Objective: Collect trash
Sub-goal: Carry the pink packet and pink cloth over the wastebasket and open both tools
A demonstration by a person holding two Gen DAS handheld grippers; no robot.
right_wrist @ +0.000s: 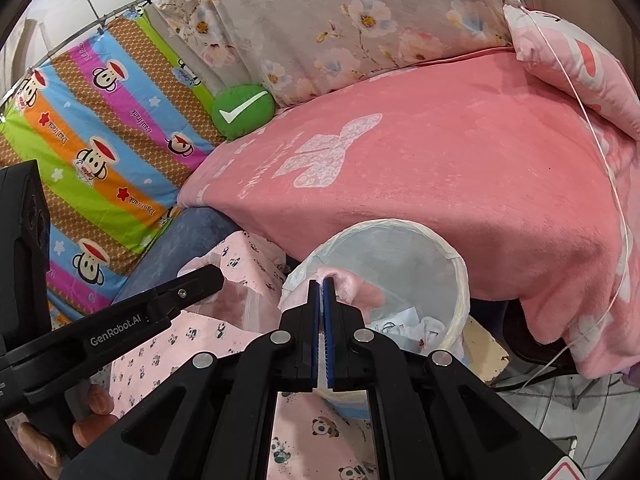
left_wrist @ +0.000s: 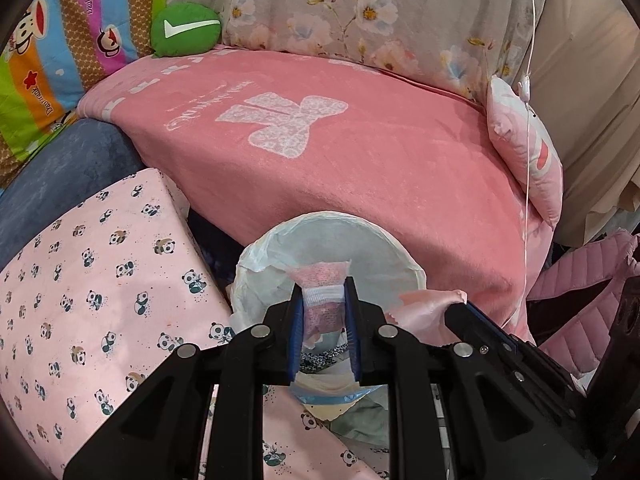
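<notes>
A round trash bin lined with a white bag point(left_wrist: 416, 272) point(right_wrist: 460, 272) stands on the floor against the pink-covered bed. My left gripper point(left_wrist: 323, 284) is shut on a pink and white wrapper point(left_wrist: 322, 280) and holds it over the bin's mouth. My right gripper point(right_wrist: 323, 280) is shut on a piece of pink satin-like fabric point(right_wrist: 352, 288) at the bin's near rim; the same fabric shows in the left wrist view point(left_wrist: 424, 308). Crumpled paper trash point(right_wrist: 416, 324) lies inside the bin. The left gripper's body also shows in the right wrist view point(right_wrist: 120, 332).
A pink blanket with a white bow print point(left_wrist: 360, 152) point(right_wrist: 440, 168) covers the bed. A panda-print pink box or cushion point(left_wrist: 88, 288) point(right_wrist: 240, 320) sits left of the bin. A green check-mark cushion point(left_wrist: 186, 30), a striped monkey-print sheet point(right_wrist: 100, 140) and a thin white cord point(left_wrist: 530, 120) are nearby.
</notes>
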